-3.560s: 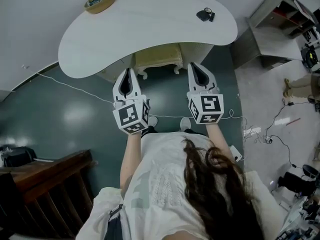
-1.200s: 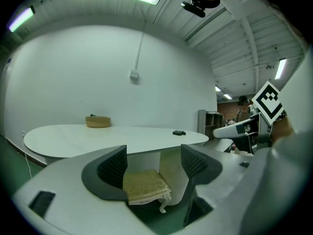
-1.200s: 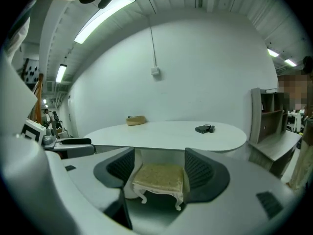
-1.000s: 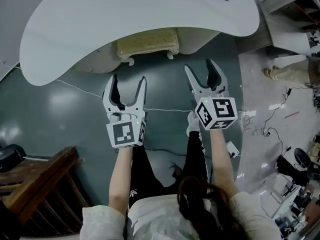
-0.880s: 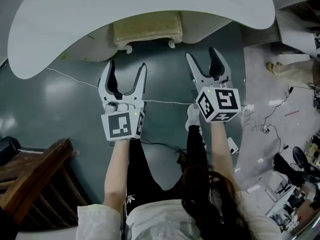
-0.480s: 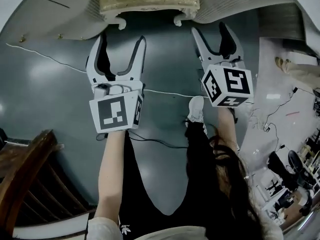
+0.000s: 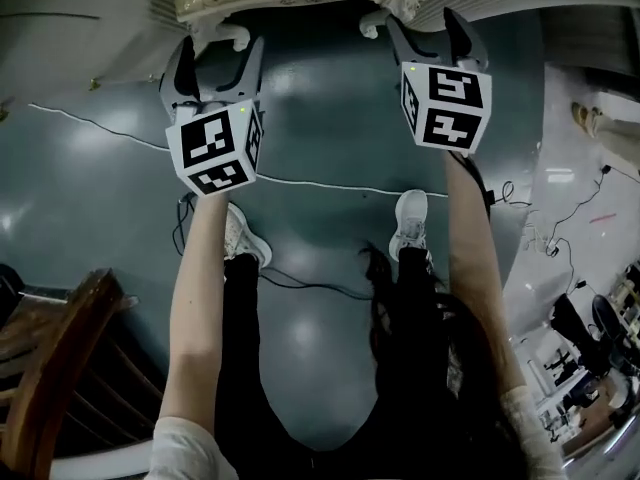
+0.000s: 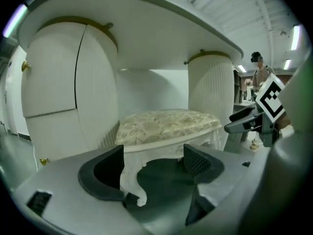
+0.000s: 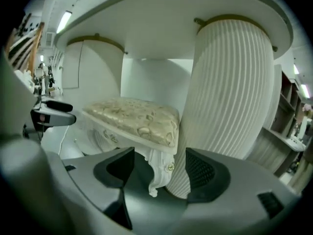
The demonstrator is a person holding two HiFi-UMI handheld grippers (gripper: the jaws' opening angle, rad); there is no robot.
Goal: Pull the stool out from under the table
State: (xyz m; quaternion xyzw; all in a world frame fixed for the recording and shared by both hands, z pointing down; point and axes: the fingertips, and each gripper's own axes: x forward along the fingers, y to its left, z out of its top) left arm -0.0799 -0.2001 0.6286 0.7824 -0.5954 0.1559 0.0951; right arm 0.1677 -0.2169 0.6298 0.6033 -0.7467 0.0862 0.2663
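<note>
Your left gripper [image 8: 154, 166] has its jaws spread wide and opening further, and the stool's [image 8: 166, 125] front leg [image 8: 132, 176] on that side stands between them, close against the left-hand pad, with open space to the other pad; neither pad is seen pressing on it. Your right gripper [image 9: 156, 171] also has its jaws well apart, with the stool's other front leg [image 9: 159, 174] in the gap, clear of both pads. The stool sits tucked under the table [image 8: 146, 38], its cushioned seat below the tabletop, and a ribbed pedestal [image 9: 230, 92] rises just beside it on your right. From the head view, both grippers reach to the stool's near edge, one at each front corner.
</note>
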